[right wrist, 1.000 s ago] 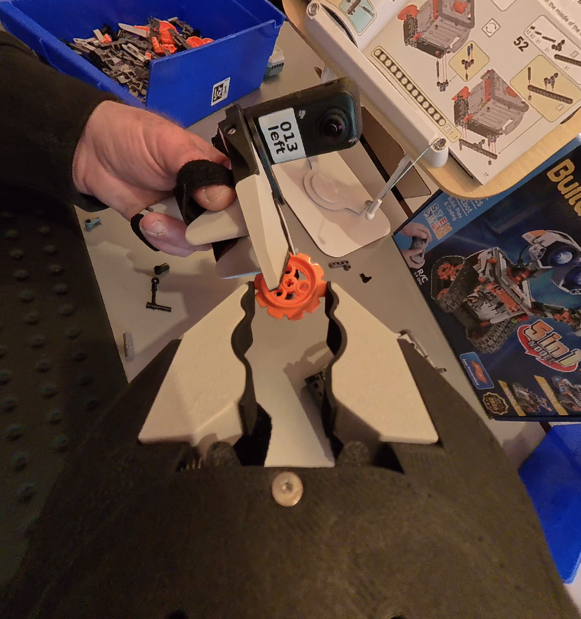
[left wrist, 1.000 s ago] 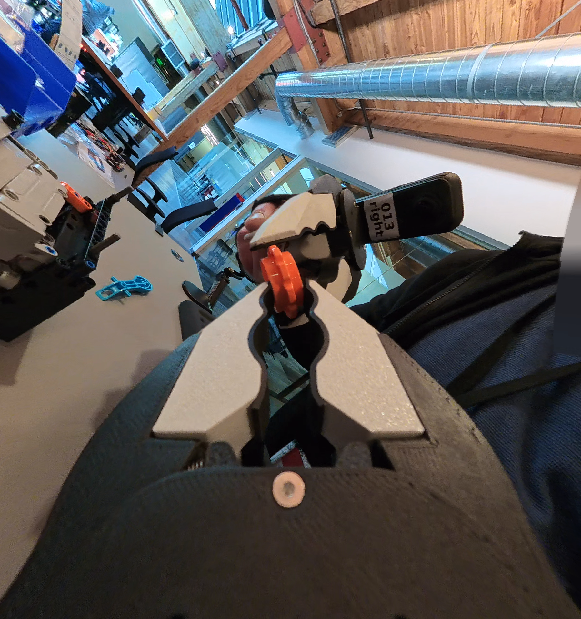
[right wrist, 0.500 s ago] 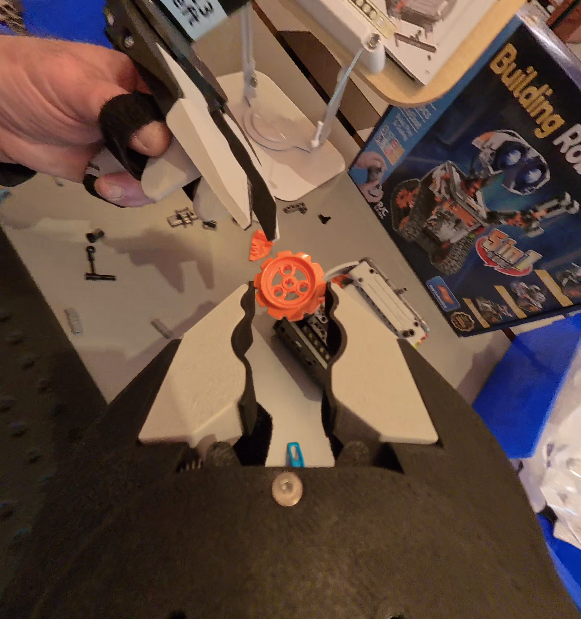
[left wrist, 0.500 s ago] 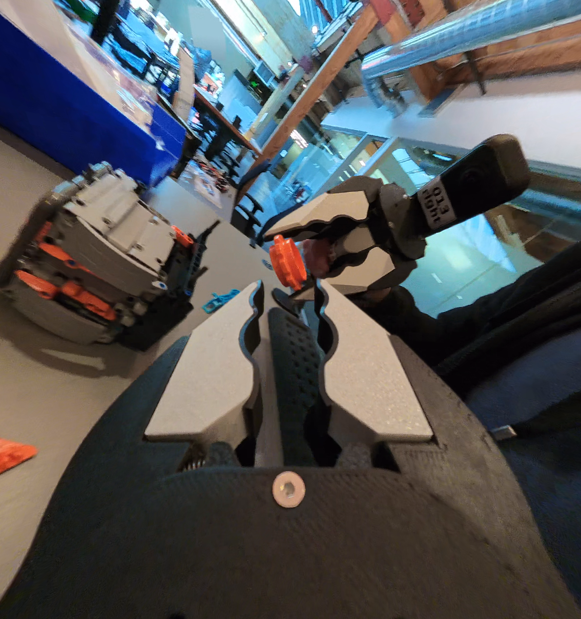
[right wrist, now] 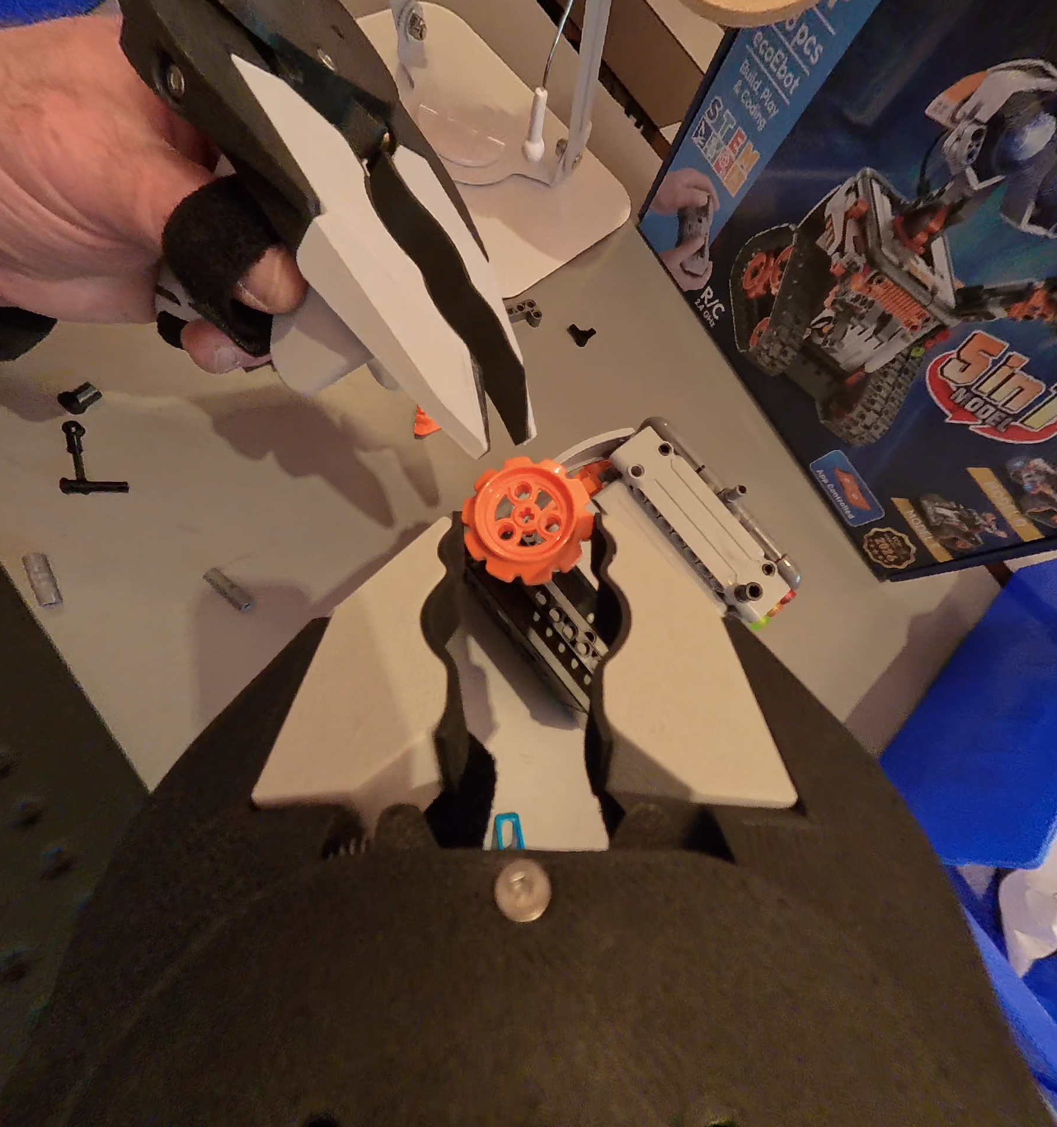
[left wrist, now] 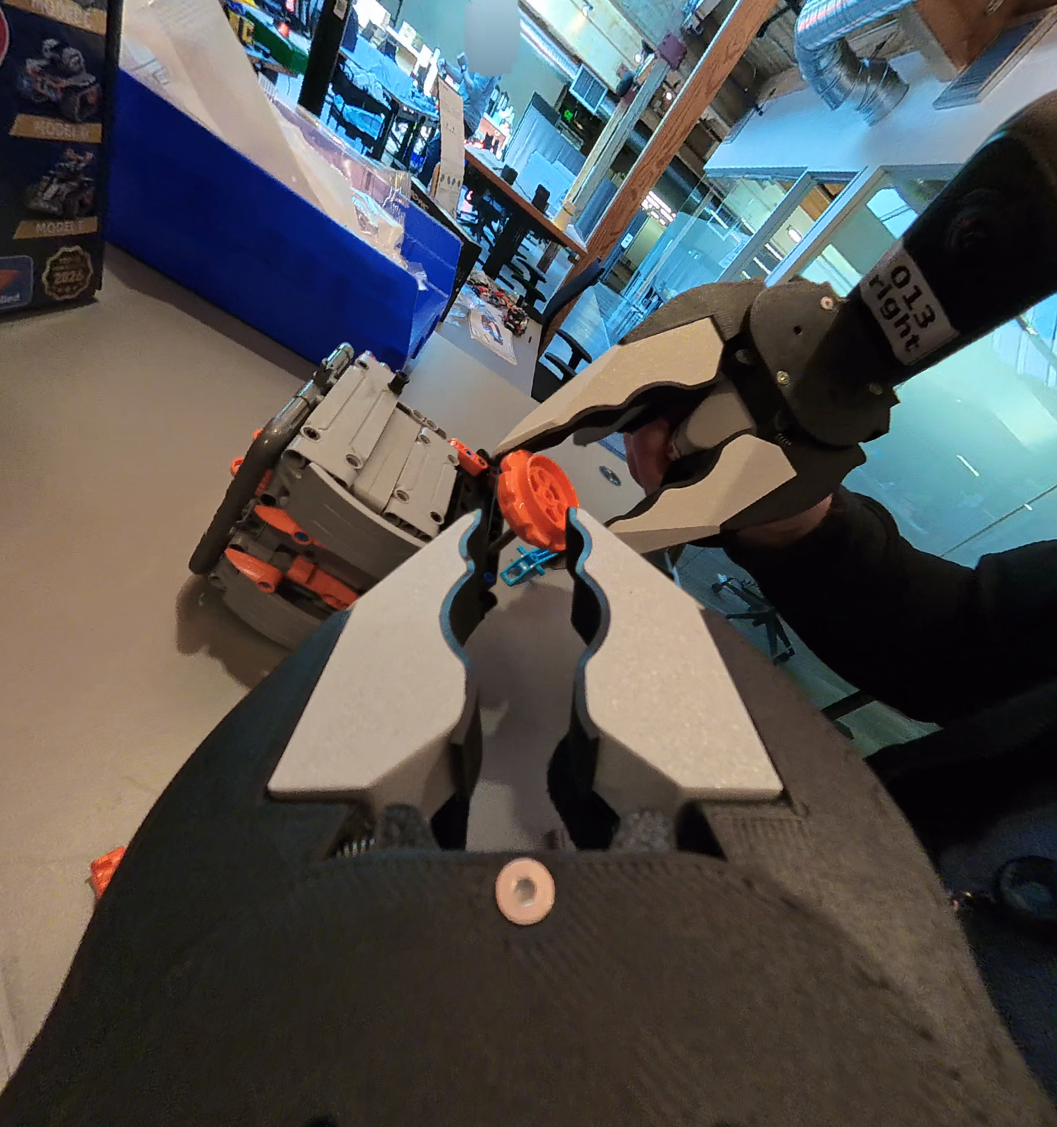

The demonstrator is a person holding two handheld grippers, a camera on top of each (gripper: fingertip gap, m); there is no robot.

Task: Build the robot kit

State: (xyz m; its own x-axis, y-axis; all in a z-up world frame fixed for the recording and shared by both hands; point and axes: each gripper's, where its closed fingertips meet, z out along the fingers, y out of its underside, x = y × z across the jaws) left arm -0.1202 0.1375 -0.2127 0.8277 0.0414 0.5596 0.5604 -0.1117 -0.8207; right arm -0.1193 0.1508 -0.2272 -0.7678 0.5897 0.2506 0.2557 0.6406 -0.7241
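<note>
Just above the grey worktop, my right tool clenched the orange toothed plastic wheel beside the grey-and-black brick-built model, my left tool empty and parted; I judged the rim grip might slip.

The left hand-held gripper is standing empty, its jaws apart over the grey desk. Just past its tips, the right hand-held gripper is reaching in from the right and pinching an orange wheel between its fingertips. The wheel is sitting right beside the grey-and-orange model lying on the desk. A small blue piece is lying on the desk behind the wheel. A blue bin and a printed box are standing farther back on the left.
</note>
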